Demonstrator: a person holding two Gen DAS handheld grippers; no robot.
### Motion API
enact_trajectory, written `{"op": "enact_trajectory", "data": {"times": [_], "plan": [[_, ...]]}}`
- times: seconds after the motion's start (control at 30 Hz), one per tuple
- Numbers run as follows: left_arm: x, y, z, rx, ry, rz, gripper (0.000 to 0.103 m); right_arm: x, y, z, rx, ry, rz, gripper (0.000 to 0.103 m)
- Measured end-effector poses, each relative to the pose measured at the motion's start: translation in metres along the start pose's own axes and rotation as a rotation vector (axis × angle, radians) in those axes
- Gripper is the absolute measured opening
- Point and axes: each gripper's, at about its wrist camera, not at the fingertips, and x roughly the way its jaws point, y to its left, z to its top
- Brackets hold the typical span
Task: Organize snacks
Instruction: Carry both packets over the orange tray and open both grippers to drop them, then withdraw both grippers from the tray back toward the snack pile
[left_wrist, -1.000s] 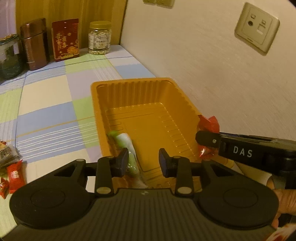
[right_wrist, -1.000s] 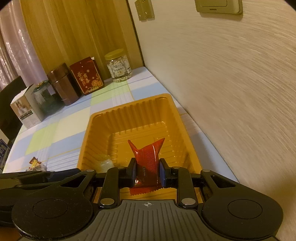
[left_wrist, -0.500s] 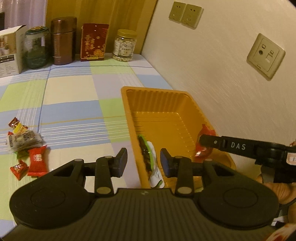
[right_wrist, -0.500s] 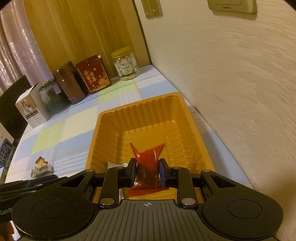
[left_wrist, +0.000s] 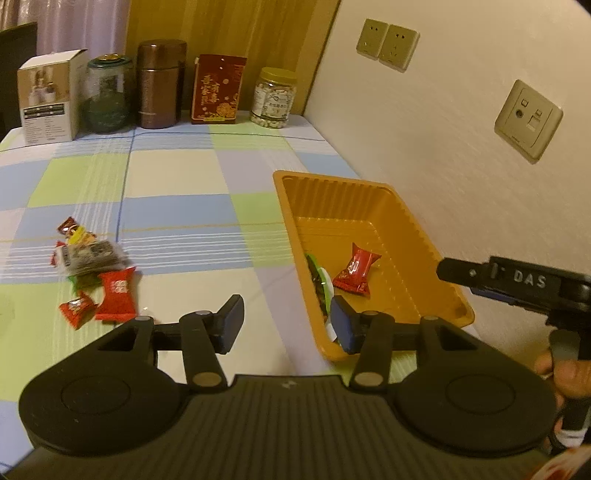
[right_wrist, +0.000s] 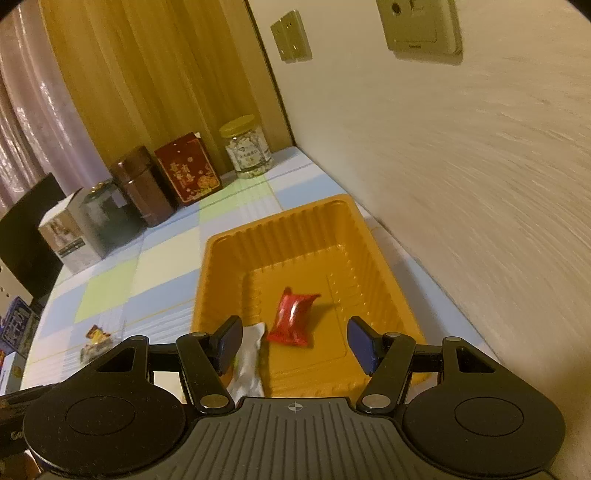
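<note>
Right now our right tool (right_wrist: 293, 341) has its jaws spreading apart with nothing between them; it hangs over the near end of the orange tray (right_wrist: 376, 258). Beyond it, a red candy (right_wrist: 293, 319) lies loose on the tray floor, touching neither pad. Beside that candy, toward the tray's left wall, lies a white and green packet (right_wrist: 249, 354), partly hidden behind our left finger in that view.

Our left tool (left_wrist: 286, 323) is also opening and empty, poised above the checked cloth of the bench (left_wrist: 177, 192) at the tray's near left corner. From this side we see the tray (left_wrist: 332, 192) standing close to the wall, holding the red candy (left_wrist: 354, 269) and the packet (left_wrist: 319, 284). Well to the left on the bench sits a small heap of snacks (left_wrist: 92, 273) outside the tray. Our right tool (left_wrist: 450, 273) reaches in from the right edge.
</note>
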Motion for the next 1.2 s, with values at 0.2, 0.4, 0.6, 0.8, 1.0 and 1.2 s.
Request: {"op": "enact_trajectory", "data": {"times": [0.2, 0.4, 0.6, 0.8, 1.0, 1.2], "plan": [[-0.032, 0.008, -0.008, 0.007, -0.027, 0.018, 0.055, -0.03, 0.021, -0.017, -0.003, -0.006, 0.013, 0.063], [-0.059, 0.021, -0.018, -0.001, -0.041, 0.051, 0.056, -0.054, 0.05, -0.032, -0.066, -0.012, 0.016, 0.063], [-0.085, 0.036, -0.029, -0.013, -0.055, 0.086, 0.056, -0.068, 0.073, -0.047, -0.098, -0.009, 0.037, 0.063], [-0.101, 0.051, -0.036, -0.036, -0.062, 0.108, 0.058, -0.075, 0.094, -0.06, -0.132, 0.003, 0.054, 0.063], [-0.111, 0.064, -0.042, -0.052, -0.066, 0.124, 0.059, -0.075, 0.108, -0.066, -0.161, 0.011, 0.072, 0.063], [-0.117, 0.082, -0.051, -0.078, -0.063, 0.153, 0.06, -0.069, 0.119, -0.072, -0.177, 0.027, 0.09, 0.063]]}}
